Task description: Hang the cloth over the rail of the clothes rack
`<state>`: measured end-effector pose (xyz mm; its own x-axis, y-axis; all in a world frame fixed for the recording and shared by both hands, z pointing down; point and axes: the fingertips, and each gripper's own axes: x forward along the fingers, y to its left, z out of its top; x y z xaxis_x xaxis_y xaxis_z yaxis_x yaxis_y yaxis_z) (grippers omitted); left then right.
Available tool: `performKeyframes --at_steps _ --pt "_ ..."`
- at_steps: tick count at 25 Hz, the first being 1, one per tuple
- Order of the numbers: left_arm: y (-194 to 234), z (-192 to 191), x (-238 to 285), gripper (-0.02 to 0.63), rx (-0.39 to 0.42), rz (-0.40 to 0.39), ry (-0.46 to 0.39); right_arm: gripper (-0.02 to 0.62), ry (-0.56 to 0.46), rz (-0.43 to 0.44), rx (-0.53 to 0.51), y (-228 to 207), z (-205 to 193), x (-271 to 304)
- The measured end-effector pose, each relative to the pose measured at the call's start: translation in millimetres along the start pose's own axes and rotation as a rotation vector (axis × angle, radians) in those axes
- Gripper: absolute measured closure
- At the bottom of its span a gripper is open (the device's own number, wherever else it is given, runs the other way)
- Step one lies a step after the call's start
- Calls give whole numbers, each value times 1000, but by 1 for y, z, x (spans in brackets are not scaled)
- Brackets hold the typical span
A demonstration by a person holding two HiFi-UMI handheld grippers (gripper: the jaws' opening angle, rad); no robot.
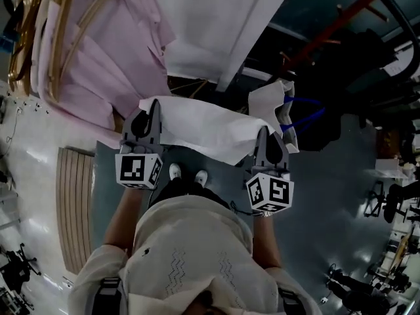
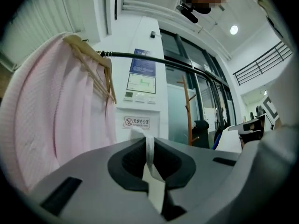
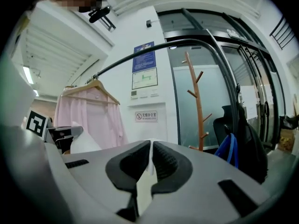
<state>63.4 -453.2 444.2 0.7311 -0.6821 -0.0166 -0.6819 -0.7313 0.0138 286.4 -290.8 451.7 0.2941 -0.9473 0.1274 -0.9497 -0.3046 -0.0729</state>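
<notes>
A white cloth [image 1: 203,130] is stretched flat between my two grippers in the head view, held in front of the person's body. My left gripper [image 1: 152,108] is shut on the cloth's left edge, and a thin fold of the cloth [image 2: 150,160] shows pinched between its jaws. At the cloth's right edge my right gripper [image 1: 264,138] is shut too, with a sliver of cloth [image 3: 145,183] in its jaws. The dark rail of the clothes rack [image 2: 154,59] runs above and ahead of both grippers, curving down at the right [image 3: 154,48].
A pink shirt [image 1: 98,51] hangs on wooden hangers [image 2: 96,69] at the rail's left end. Another white cloth [image 1: 272,100] and blue straps [image 1: 308,117] are off to the right. A wooden coat stand [image 3: 195,101] is by the glass doors. A slatted panel [image 1: 72,202] lies on the floor.
</notes>
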Motion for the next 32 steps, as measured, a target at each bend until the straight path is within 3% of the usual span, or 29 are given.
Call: performKeyframes --at_steps 5,9,13,20,26,29,32 --pt "-2 51 -1 585 50 -56 -93 574 -101 -12 14 -7 49 -5" --pt "12 108 2 586 92 -84 -214 573 -161 40 39 -3 103 7" --pt "16 166 -5 586 137 -165 -315 574 -202 80 9 2 162 6" --pt "22 288 -16 586 293 -134 -486 573 -358 172 66 11 281 -16" --pt "12 376 -16 585 382 -171 -620 574 -468 106 -91 3 371 -32" --pt "18 408 -7 585 444 -156 -632 574 -503 93 -182 6 414 -32" --pt "27 429 9 584 505 -150 -599 573 -504 120 -195 8 445 -18"
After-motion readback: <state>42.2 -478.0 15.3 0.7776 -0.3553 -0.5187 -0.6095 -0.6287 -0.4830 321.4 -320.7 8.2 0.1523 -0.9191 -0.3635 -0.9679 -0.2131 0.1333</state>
